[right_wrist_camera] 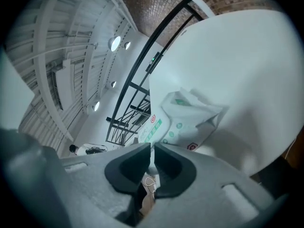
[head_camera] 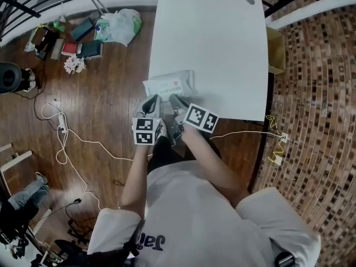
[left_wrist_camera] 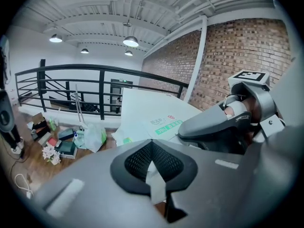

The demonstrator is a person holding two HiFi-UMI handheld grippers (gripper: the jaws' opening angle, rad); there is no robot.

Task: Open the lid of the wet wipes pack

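Wet wipes pack [head_camera: 169, 85] lies flat at the near edge of the white bench [head_camera: 211, 38], printed face up, with one end crumpled and raised in the right gripper view.

My read on handling: soft film pouch, light, limp, a bit slick. It will slide or lift off the bench if I pull without anchoring it. The film creases but isn't fragile. The lid should be the only stiff part, so the hold belongs on its free lip, peeling up and back; the body needs pinning at a seam.

Left gripper [head_camera: 151, 103] is on the pack's near-left edge. Its fingers [left_wrist_camera: 140, 161] are closed, with a thin white strip of the film nipped between them. Looks like my anchor.

Right gripper [head_camera: 177, 101] is just beside it on the near edge. Its fingers [right_wrist_camera: 124, 167] are almost together, pinching a thin white sliver of the pack. Can't tell whether that is the lid lip or just wrapper.

Both grippers are close together, nearly touching. The rest of the bench is bare. A plastic bag [head_camera: 119, 25] and books [head_camera: 83, 48] sit on the wood floor [head_camera: 105, 93], well apart.
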